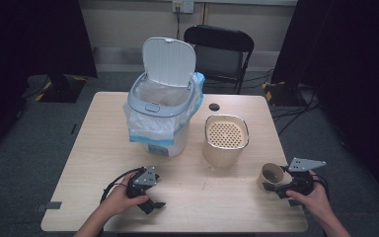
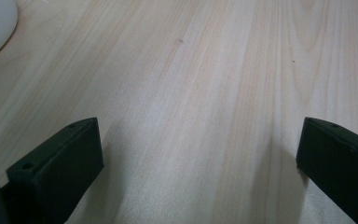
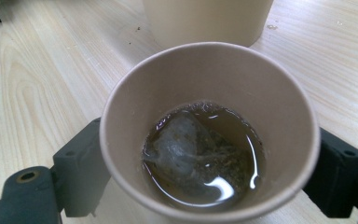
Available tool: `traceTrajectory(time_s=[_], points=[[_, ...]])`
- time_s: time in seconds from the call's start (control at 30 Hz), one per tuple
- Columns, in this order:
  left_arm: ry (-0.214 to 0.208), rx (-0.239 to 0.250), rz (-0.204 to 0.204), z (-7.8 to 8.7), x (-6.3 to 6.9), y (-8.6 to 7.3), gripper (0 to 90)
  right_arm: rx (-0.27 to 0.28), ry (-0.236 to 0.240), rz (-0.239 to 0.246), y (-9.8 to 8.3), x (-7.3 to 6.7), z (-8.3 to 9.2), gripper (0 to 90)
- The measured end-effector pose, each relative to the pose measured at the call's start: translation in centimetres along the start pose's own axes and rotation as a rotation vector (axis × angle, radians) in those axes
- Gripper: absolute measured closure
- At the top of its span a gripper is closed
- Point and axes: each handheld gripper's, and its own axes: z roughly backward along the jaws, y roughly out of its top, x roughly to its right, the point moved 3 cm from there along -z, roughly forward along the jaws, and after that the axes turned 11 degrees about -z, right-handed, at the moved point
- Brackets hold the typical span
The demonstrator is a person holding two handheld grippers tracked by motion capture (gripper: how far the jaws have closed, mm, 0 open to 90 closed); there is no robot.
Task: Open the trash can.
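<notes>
Paper cup [image 3: 209, 130] with tea and a spent tea bag [image 3: 182, 149], standing at the near right of the tabletop [image 1: 94, 163], just right of and nearer than the beige strainer canister [image 1: 225, 139]; the lidded waste bin [image 1: 162, 106] with its plastic liner stands open farther left. In the high view the cup [image 1: 270, 177] sits immediately left of the right hand-held gripper [image 1: 282, 190].

Handling. The cup is judged light but not empty: a shallow pool of brown liquid covers its bottom, so any tilt risks a spill. Its thin paper wall is soft and will buckle under a hard squeeze, most readily near the unsupported rim. The better hold is across the wall at mid-height or lower, where the base stiffens it, with modest pressure and the cup kept upright. The surface appears matt, so slip is less of a concern than crushing.

Right hand-held gripper [image 3: 209, 186]. Its jaws stand moderately wide, one on each side of the cup's wall. They flank the cup closely; whether the pads already press on the paper cannot be told from the right gripper view, since the flaring rim hides the contact.

Left hand-held gripper [image 2: 200, 154]. Jaws wide apart over bare wood, holding nothing; it rests low at the near left [image 1: 148, 197].
</notes>
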Motion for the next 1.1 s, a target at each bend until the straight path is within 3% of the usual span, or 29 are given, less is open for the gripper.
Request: traceTrajectory(time_s=[0.77,1.1], points=[[0.000,0.001,0.000,0.0,0.0,0.0,0.0,0.077,0.026,-0.042,-1.1,0.3,-1.0,23.4],[0.000,0.000,0.001,0.0,0.0,0.0,0.0,0.089,0.016,-0.050,-1.2,0.3,-1.1,25.4]])
